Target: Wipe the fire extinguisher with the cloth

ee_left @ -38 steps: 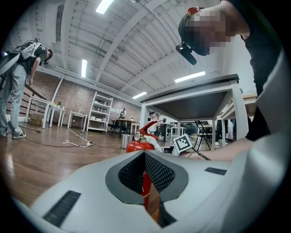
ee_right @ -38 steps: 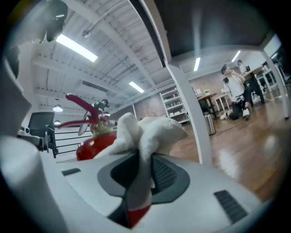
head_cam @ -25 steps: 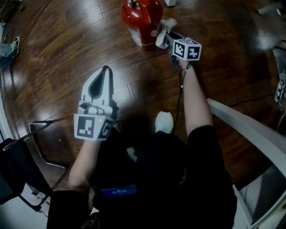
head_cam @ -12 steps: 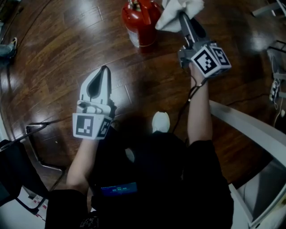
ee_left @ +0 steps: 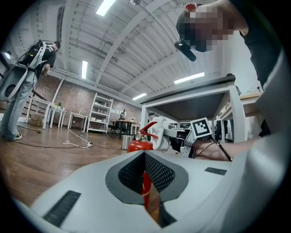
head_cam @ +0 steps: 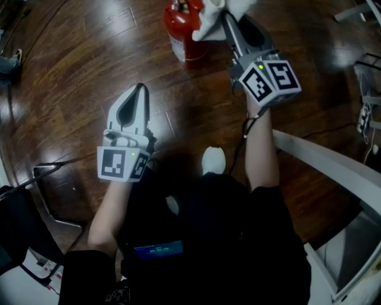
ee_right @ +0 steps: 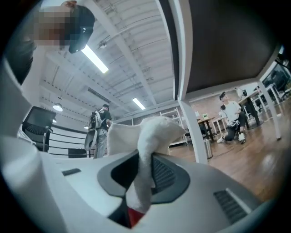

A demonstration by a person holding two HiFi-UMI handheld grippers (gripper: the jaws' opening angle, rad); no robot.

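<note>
A red fire extinguisher [head_cam: 183, 31] stands upright on the wooden floor at the top of the head view. My right gripper [head_cam: 228, 22] is shut on a white cloth [head_cam: 221, 13], which sits against the extinguisher's upper right side. In the right gripper view the cloth [ee_right: 152, 134] bulges out between the jaws, with a sliver of red extinguisher [ee_right: 134, 216] below it. My left gripper [head_cam: 140, 90] hovers nearer me, left of the extinguisher, shut and holding nothing. The left gripper view shows the extinguisher [ee_left: 142, 144] ahead, with the cloth [ee_left: 159, 134] by its handle.
A white table frame [head_cam: 324, 164] runs along the right. A black chair [head_cam: 21, 223] with a metal base [head_cam: 56, 173] stands at lower left. A power strip [head_cam: 364, 119] lies at the right edge. My shoe [head_cam: 213, 161] is below the grippers. People stand far off.
My right gripper rose with the cloth from the extinguisher's side to its top, then slid a little left against it. The left gripper stayed put.
</note>
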